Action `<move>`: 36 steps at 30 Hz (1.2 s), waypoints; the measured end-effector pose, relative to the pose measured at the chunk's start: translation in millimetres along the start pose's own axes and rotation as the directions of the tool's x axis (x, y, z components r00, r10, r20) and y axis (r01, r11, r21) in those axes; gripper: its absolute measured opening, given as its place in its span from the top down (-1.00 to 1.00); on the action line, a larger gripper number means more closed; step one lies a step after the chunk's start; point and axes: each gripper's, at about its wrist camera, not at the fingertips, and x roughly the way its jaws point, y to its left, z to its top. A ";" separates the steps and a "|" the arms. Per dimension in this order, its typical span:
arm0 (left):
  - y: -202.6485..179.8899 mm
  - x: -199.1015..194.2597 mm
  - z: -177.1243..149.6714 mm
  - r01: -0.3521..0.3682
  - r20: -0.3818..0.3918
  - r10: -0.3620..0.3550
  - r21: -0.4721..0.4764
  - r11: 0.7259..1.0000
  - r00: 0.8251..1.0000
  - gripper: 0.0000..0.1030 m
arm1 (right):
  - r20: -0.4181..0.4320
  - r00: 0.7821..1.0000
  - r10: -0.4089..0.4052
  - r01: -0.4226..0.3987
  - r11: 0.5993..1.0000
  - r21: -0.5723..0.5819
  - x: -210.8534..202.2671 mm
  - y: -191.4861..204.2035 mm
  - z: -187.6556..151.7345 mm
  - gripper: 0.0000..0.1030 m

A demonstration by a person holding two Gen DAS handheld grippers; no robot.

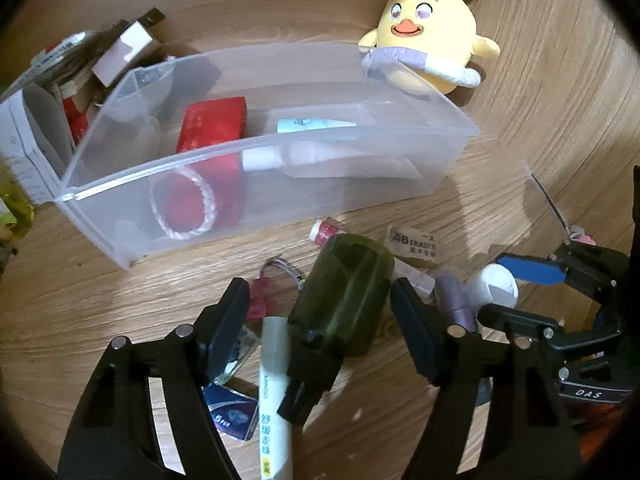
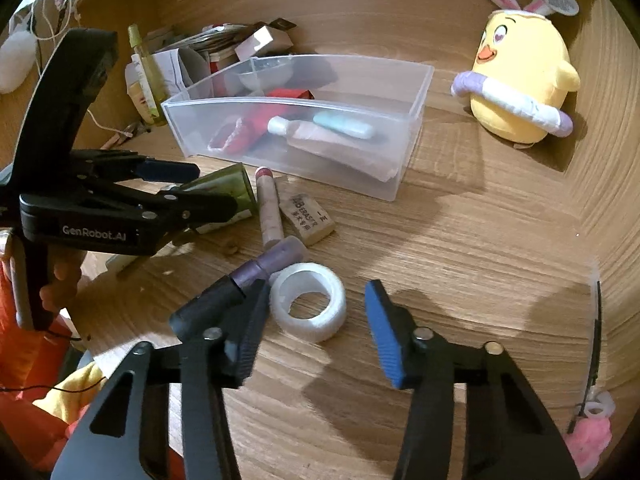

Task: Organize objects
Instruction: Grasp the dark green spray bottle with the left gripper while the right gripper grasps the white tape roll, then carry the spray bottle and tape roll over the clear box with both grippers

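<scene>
landmark: the clear plastic bin, already holding a red box, tubes and a red pouch; every place below is told from it.
green bottle: the dark green bottle lies on its side on the wooden desk just in front of the bin's near wall, base toward the bin, black cap toward the left gripper's camera.
long axis: it runs roughly along the left gripper's pointing line, tilted a little, so the fingers straddle its width, not its length.
left gripper: the left gripper has a finger on each side of the bottle; the right-side pad looks at or very near its shoulder, the left-side pad stands clear with a gap, so the bottle is bracketed, not yet clamped.
tape roll: the white tape roll lies flat, hole up, farther from the bin than the bottle.
right gripper: the right gripper is partly spread; the roll sits against its left pad while the blue pad stands well clear, so nothing is gripped.
nearer hand: left for the bottle, right for the roll.
bystanders: an eraser, a pink tube and a purple tube lie between the roll and the bin.
judgement: both need to close further before lifting toward the bin.
</scene>
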 end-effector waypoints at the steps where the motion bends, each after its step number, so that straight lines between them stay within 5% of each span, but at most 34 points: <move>1: -0.4 1.4 0.9 0.000 -0.002 0.000 0.002 1.000 1.000 -0.28 | -0.001 1.000 0.004 -0.004 1.000 0.003 0.4 -0.7 -0.1 0.30; 7: -3.0 5.1 4.5 0.012 -0.008 -0.012 0.004 1.000 1.000 0.19 | 0.020 1.000 -0.002 0.002 1.000 0.009 -2.2 -2.1 0.3 0.31; 36: 15.2 -78.9 14.2 -0.002 0.240 0.019 -0.069 0.998 0.971 0.20 | 0.188 0.982 -0.026 0.020 0.999 0.033 -30.2 -4.2 53.6 0.31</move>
